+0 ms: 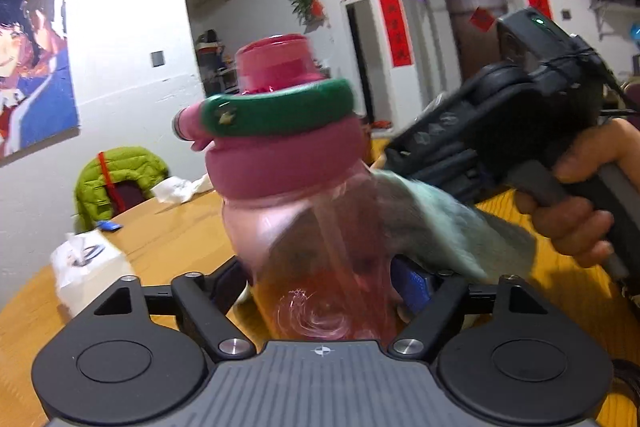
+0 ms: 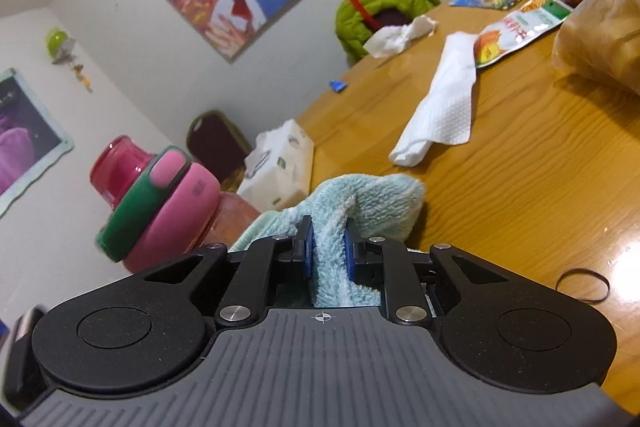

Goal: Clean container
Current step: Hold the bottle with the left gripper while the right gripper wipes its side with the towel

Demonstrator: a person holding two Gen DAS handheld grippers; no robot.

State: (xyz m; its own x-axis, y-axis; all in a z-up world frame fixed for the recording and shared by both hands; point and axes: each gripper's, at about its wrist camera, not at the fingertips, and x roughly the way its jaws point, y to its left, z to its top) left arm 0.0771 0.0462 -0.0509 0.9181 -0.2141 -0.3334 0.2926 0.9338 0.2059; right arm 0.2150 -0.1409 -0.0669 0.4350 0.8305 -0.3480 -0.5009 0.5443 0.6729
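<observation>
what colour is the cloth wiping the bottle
Pale mint green cloth, clearest in the right wrist view.

I see a see-through pink plastic bottle (image 1: 320, 247) with a matt pink lid (image 1: 286, 163), fluffy pale-green terry cloth (image 2: 360, 203) in my right tongs (image 2: 327, 247), glossy varnished wood desk (image 2: 520, 147), dimpled white paper towel (image 2: 440, 107), matt black plastic left tongs (image 1: 320, 287)

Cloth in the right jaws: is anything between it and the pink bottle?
Nothing visible. The cloth, pinched in the right gripper, lies directly against the side of the bottle, which stands between the left gripper's jaws.
</observation>
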